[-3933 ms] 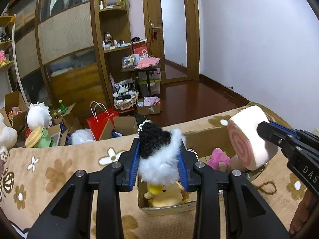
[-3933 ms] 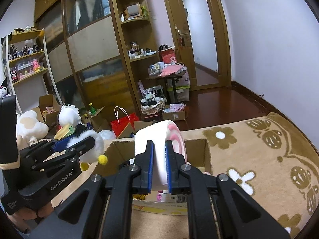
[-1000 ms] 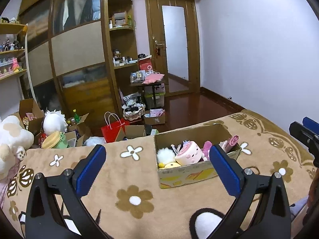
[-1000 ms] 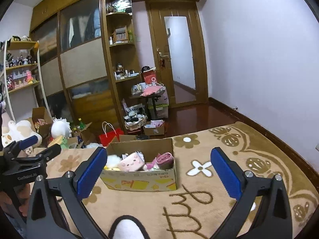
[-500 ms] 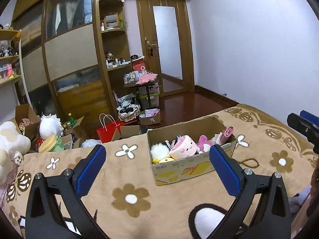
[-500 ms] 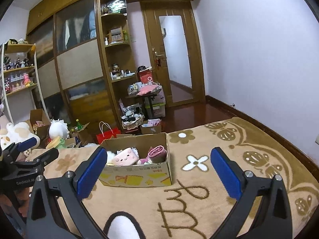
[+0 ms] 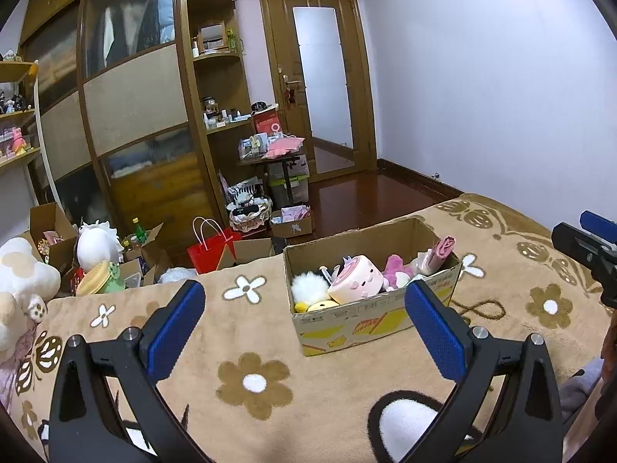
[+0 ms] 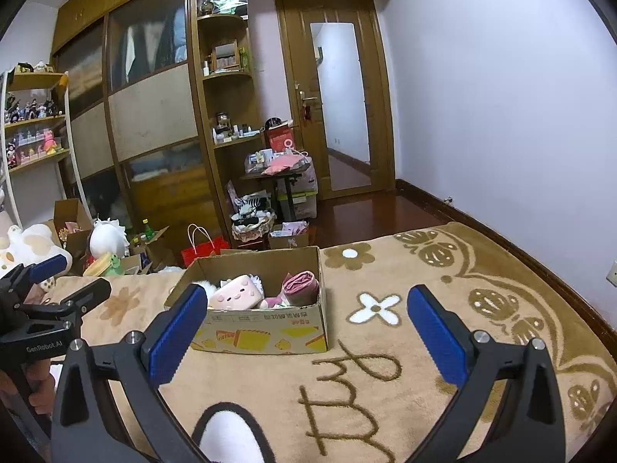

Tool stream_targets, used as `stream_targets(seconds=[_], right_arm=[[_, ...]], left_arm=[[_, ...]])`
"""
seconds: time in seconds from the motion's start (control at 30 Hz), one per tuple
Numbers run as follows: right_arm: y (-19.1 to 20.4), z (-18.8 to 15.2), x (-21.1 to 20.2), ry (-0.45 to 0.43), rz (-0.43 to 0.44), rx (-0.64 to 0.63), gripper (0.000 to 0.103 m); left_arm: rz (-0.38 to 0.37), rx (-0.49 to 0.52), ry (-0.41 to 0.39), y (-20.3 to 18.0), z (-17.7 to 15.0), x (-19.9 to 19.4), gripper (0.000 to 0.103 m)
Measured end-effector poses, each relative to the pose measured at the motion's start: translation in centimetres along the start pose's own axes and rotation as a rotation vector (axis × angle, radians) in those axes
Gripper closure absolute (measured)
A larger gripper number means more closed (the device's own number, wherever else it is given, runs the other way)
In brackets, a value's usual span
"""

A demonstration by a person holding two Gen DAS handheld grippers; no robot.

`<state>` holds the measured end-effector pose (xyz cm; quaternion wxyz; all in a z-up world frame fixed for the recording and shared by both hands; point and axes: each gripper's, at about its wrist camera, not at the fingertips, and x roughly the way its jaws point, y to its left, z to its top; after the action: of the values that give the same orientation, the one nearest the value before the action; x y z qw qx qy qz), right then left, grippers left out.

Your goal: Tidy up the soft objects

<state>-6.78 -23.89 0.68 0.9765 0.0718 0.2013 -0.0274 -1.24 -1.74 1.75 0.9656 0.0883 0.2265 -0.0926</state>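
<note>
A cardboard box [image 7: 347,320] [image 8: 270,328] stands on the tan flowered blanket [image 7: 250,382]. Inside lie a pink roll-cake plush [image 7: 356,279] [image 8: 236,291], a white fluffy toy [image 7: 306,287], a yellow plush [image 7: 322,305], a magenta plush [image 7: 393,266] and a rolled pink cloth [image 8: 301,287]. My left gripper [image 7: 304,332] is open and empty, held back from the box. My right gripper [image 8: 304,332] is also open and empty, short of the box's front right. Each gripper shows at the edge of the other's view.
Beyond the bed's far edge the floor holds a red paper bag [image 7: 210,249], open cartons, a white plush [image 7: 96,245] and a small table [image 7: 281,162]. A large cream plush [image 7: 19,281] sits at the left. Wardrobe, shelves and a door line the back wall.
3.9 s ago both grippers were shut on toys over the box; those toys now lie in it. Both grippers are open and have pulled back and up from the box.
</note>
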Motion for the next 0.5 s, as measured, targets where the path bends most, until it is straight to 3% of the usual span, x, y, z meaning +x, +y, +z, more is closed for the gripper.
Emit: stream_targets(seconds=[0.5], right_arm=[[0.04,0.02,0.1,0.003,0.001,-0.001,0.0]], left_arm=[[-0.009,0.012,-0.003,-0.01,-0.1,-0.09,0.001]])
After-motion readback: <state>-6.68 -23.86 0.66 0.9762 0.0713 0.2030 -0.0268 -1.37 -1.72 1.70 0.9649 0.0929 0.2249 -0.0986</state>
